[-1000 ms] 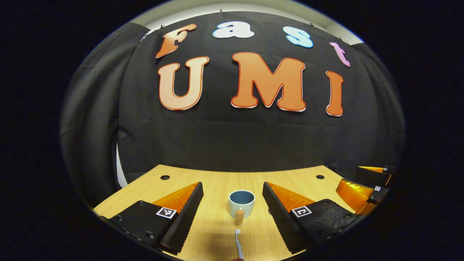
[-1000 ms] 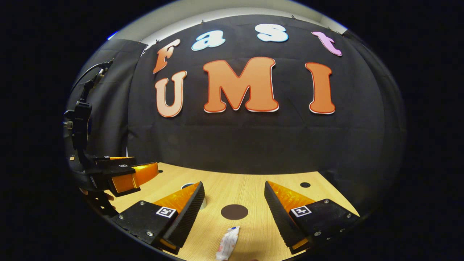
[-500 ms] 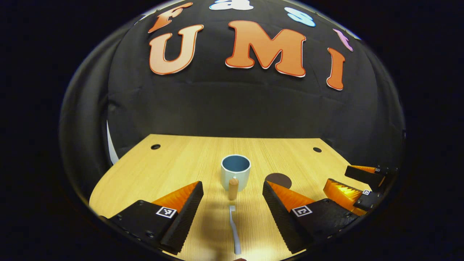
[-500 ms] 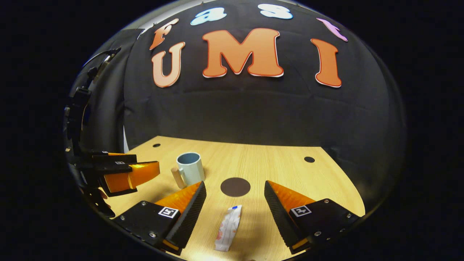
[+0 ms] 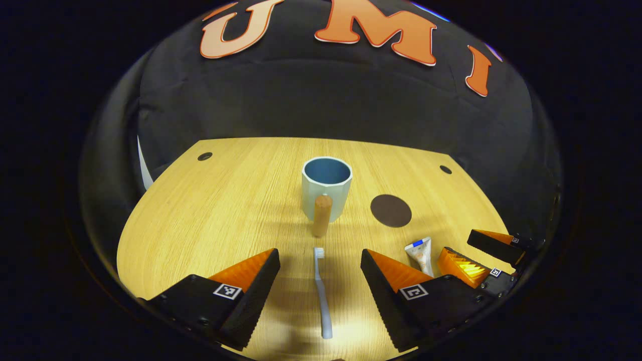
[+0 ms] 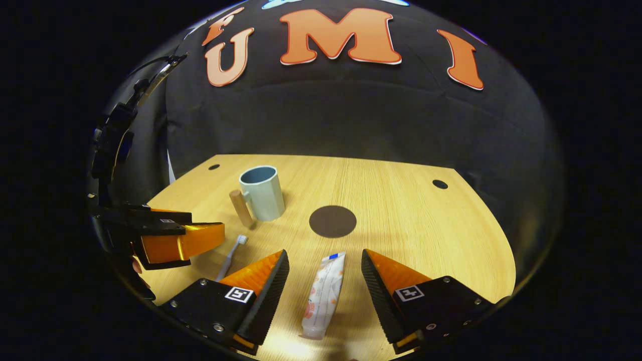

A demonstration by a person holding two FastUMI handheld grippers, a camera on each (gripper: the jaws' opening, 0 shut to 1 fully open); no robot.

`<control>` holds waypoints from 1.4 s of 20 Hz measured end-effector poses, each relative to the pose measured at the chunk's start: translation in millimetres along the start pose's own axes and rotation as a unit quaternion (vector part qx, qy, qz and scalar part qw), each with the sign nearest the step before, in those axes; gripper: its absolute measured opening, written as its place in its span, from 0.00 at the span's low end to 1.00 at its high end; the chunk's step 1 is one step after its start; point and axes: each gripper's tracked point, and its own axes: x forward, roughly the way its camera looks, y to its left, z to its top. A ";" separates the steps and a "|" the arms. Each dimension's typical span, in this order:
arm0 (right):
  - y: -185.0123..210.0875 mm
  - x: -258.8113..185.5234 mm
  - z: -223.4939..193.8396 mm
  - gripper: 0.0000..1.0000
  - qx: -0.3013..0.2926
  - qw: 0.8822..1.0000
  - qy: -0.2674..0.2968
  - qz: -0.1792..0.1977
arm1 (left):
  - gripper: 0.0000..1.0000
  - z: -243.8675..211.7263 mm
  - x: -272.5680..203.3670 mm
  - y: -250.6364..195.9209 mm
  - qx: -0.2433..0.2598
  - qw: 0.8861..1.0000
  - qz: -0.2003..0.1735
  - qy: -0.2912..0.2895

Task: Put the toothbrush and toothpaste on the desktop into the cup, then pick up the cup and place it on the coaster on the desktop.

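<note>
Lying unreadable, toothpaste (image 6: 324,293) label print

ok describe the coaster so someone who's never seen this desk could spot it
On the wooden desk, find the pale blue cup with its wooden handle. The coaster lies apart from it, beyond the toothpaste: a flat dark round disc.

cup (image 5: 326,193), toothbrush (image 5: 321,293), toothpaste (image 6: 324,296) and coaster (image 6: 332,221) on the desk (image 5: 215,210)

the pale blue cup stands upright and empty, its wooden handle (image 5: 321,215) facing the near edge. in the left gripper view the pale toothbrush lies flat just in front of the cup's handle, bristle end toward the cup. the dark round coaster lies flat to the right of the cup, apart from it. the white toothpaste tube lies flat in front of the coaster, blue-capped end toward it.
</note>
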 end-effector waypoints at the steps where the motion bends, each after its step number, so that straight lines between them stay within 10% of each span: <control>1: 2.7 4.5 -8.2 0.88 -0.003 1.000 0.010 0.004 | 0.96 -10.4 4.4 1.7 0.001 1.000 0.000 0.021; 10: 8.4 19.8 -52.1 0.87 -0.029 0.997 0.075 0.003 | 0.85 -57.7 35.6 18.0 -0.034 0.991 0.022 0.127; 20: 12.0 33.7 -72.4 0.79 -0.025 0.994 0.105 0.010 | 0.37 -58.1 41.3 0.9 -0.029 0.987 0.050 0.150; 28: 6.6 38.2 -68.1 0.20 0.051 0.993 0.099 0.029 | 0.13 -51.7 55.8 -25.1 -0.028 0.988 0.017 0.150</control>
